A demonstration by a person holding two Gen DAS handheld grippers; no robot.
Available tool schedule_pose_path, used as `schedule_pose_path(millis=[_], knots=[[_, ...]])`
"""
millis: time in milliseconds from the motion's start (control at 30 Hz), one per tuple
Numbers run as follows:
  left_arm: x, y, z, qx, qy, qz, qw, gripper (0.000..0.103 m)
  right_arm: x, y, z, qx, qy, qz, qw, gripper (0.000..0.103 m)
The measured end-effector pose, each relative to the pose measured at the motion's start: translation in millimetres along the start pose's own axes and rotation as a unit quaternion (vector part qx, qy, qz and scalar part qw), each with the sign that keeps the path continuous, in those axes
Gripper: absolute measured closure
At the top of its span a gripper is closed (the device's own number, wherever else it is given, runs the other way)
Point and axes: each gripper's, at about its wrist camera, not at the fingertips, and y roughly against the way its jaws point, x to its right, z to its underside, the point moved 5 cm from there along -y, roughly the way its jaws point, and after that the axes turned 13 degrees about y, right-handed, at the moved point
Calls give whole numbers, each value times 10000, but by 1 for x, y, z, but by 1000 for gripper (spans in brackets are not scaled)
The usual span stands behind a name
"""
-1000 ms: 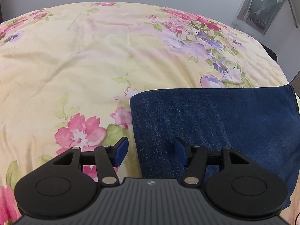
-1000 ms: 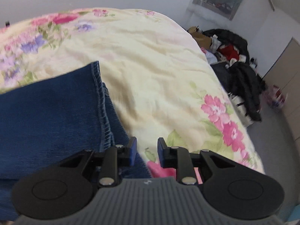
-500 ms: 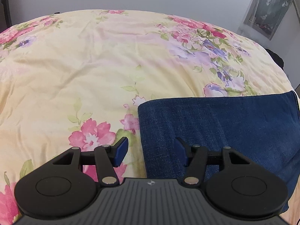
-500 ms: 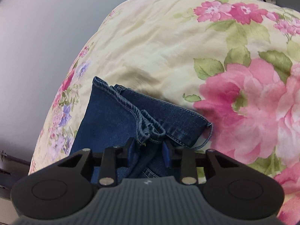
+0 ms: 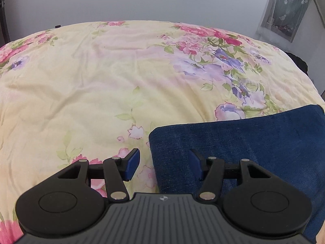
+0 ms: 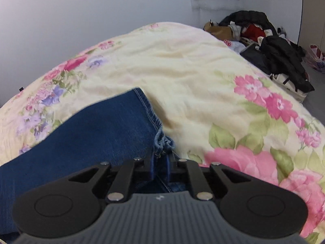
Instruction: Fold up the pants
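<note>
Dark blue jeans (image 6: 85,134) lie partly folded on a bed with a yellow floral bedspread (image 5: 101,85). The step in hand looks like taking hold of both ends for the next fold. The right claw (image 6: 160,167) has just been closing and now pinches the bunched hem at the jeans' right end. The left claw (image 5: 164,165) hangs open over the folded left edge, one finger above denim, the other above bedspread, gripping nothing. Next, it likely needs to lower and close on that edge.
</note>
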Motion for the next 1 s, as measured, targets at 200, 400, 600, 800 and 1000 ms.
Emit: schedule_pose_path(millis=[200, 400, 600, 800, 1000], knots=[[10, -5, -13, 191, 19, 158, 9997, 45, 0, -11, 13, -86, 66, -15, 9999, 97], [8, -45, 0, -161, -567, -344, 9977, 61, -1, -14, 14, -148, 66, -28, 9999, 97], [6, -45, 4, -430, -666, -438, 9959, 66, -4, -12, 16, -198, 139, 123, 9996, 96], [3, 10, 21, -510, -907, -150, 9945, 74, -10, 30, 9, 205, 692, 760, 9945, 83], [12, 39, 68, -621, -1365, 85, 9887, 77, -49, 43, 7, 734, 1408, 536, 9859, 83]])
